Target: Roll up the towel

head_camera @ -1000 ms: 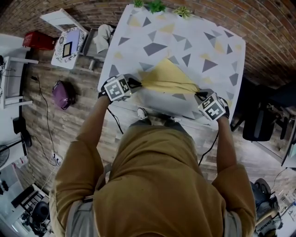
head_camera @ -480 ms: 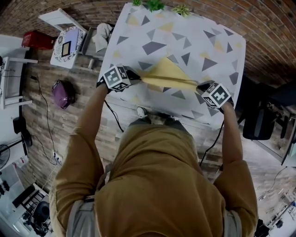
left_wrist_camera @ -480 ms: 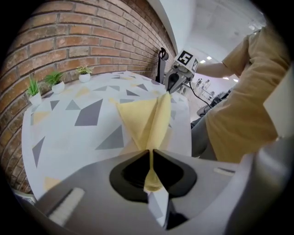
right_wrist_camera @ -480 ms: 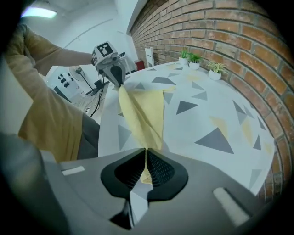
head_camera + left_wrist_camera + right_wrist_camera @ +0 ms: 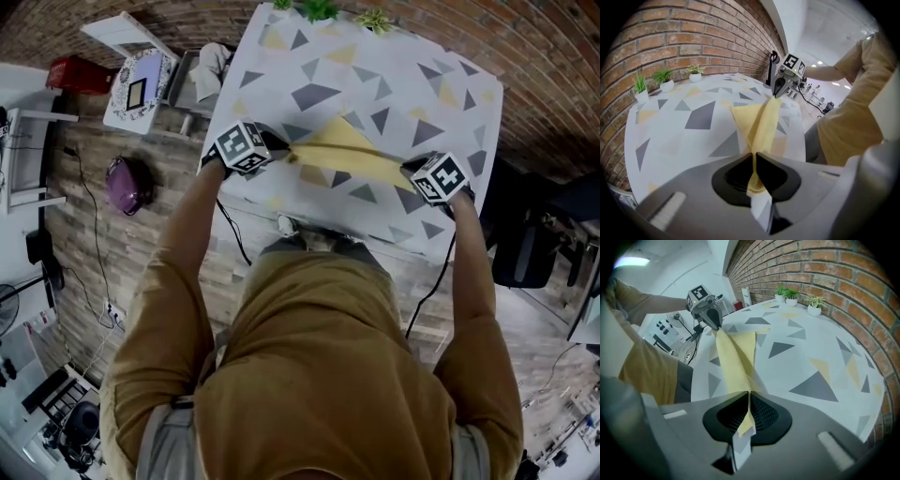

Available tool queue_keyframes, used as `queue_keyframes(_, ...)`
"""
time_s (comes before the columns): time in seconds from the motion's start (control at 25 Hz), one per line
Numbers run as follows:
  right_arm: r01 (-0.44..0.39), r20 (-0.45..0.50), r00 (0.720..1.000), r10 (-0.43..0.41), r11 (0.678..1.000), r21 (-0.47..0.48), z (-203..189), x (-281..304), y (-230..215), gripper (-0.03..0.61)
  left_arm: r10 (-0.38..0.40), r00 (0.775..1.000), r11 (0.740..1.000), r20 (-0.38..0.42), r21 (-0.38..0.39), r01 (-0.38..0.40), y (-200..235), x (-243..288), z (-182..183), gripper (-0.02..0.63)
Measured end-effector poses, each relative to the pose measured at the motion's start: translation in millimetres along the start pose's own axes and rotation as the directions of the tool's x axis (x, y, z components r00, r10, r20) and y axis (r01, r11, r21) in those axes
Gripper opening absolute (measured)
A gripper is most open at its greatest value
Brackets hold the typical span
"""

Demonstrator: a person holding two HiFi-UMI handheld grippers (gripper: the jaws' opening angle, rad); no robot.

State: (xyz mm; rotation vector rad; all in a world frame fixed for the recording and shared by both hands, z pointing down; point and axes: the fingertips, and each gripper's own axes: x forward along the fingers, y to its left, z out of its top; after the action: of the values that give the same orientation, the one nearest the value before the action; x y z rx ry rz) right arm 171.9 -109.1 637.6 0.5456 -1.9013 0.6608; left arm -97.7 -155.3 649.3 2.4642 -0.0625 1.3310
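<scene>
Fingers [image 5: 733, 168] of the left gripper [image 5: 281, 152]: pressed together, pinching the near-left corner of the yellow towel [image 5: 342, 150].
Fingers [image 5: 768, 416] of the right gripper [image 5: 408, 171]: pressed together, pinching the near-right corner.
Towel: near edge pulled into a line between the two grippers, bunched in loose folds. The rest trails onto the patterned counter [image 5: 375, 75], toward the far side.
Far edge of the counter: three small potted plants [image 5: 319, 11], against a brick wall [image 5: 544, 56].
Step, as judged: the lead edge is gathered, and no roll has formed yet.
Next move calls for: both grippers travelling together, edge kept level and taut, then turned over onto the cloth to start the first tight wrap.
</scene>
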Motion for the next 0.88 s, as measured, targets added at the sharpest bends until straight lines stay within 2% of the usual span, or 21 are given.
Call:
queue_keyframes(0.32,0.048,-0.007,0.999,-0.048,0.999,-0.003,-0.2,7.9,-12.8,0.018,0.067,0.998,0.998,0.005,-0.021,-0.067,11.7,6.2,1.1,0.087)
queue_keyframes(0.56,0.187,-0.005,0.982,-0.189,0.978,-0.092,1.9,13.7,-20.0,0.020,0.147,0.989,0.989,0.015,0.011,-0.148,16.3,11.6,2.1,0.087)
queue_keyframes(0.88,0.326,0.037,0.945,-0.324,0.942,-0.080,-8.6,25.5,-20.5,0.023,0.263,0.963,0.959,0.057,0.096,-0.267,14.0,14.5,8.1,0.089)
